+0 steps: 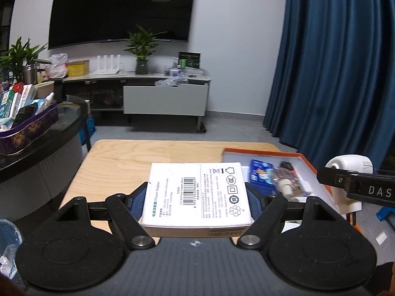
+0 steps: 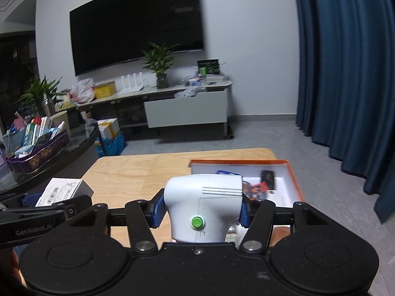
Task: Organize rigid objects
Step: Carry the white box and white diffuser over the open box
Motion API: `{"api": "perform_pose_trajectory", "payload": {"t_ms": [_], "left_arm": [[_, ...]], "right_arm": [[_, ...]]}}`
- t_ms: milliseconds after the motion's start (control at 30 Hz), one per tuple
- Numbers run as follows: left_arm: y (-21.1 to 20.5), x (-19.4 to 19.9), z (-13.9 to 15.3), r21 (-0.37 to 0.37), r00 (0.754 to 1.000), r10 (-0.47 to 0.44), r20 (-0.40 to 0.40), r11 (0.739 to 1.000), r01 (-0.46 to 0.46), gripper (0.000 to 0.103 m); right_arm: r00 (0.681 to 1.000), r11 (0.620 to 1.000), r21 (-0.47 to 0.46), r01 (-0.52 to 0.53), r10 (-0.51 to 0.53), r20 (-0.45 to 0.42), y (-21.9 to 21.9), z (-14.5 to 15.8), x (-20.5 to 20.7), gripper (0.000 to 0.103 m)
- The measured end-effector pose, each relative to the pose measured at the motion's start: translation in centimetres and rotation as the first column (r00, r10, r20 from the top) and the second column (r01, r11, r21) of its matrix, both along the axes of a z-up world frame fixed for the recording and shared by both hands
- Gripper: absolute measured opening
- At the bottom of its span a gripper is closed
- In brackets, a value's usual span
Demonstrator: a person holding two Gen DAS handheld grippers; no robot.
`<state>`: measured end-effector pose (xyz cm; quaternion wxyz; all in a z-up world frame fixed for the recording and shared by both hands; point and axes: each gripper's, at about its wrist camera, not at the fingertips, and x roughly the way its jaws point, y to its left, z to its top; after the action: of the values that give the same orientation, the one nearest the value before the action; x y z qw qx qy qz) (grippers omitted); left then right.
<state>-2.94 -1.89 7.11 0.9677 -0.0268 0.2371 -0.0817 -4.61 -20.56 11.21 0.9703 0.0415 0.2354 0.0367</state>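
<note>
My left gripper (image 1: 196,197) is shut on a white power adapter box (image 1: 197,192) with a barcode label and holds it above the wooden table (image 1: 118,167). My right gripper (image 2: 201,206) is shut on a white handheld device (image 2: 203,204) with a green button, above the table's near side. An orange-rimmed white box (image 1: 261,156) lies on the table's right part and holds a blue packet (image 1: 260,172) and a black item (image 2: 267,178). The white device also shows at the right of the left wrist view (image 1: 345,182), and the adapter box at the left of the right wrist view (image 2: 59,191).
A dark round glass table (image 1: 49,135) stands to the left with a purple tray (image 1: 32,128) full of cartons. A TV cabinet (image 1: 153,93) with plants, a router and clutter stands against the far wall under a TV. Blue curtains (image 1: 333,74) hang at the right.
</note>
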Motion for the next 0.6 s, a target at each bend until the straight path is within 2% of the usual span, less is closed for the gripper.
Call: {"api": "perform_pose_trajectory", "payload": {"t_ms": [233, 600], "left_arm": [[-1.7, -1.6, 0.2, -0.033, 0.998, -0.058, -0.002, 0.998, 0.058, 0.079], [-3.5, -3.5, -0.3, -0.004, 0.992, -0.123, 0.029, 0.992, 0.123, 0.079]], "right_arm": [[0.999, 0.999, -0.005, 0.038, -0.038, 0.018, -1.6, -0.2, -3.2, 0.067], [0.995, 0.996, 0.019, 0.088, -0.089, 0.043, -4.0, -0.2, -5.5, 0.067]]}}
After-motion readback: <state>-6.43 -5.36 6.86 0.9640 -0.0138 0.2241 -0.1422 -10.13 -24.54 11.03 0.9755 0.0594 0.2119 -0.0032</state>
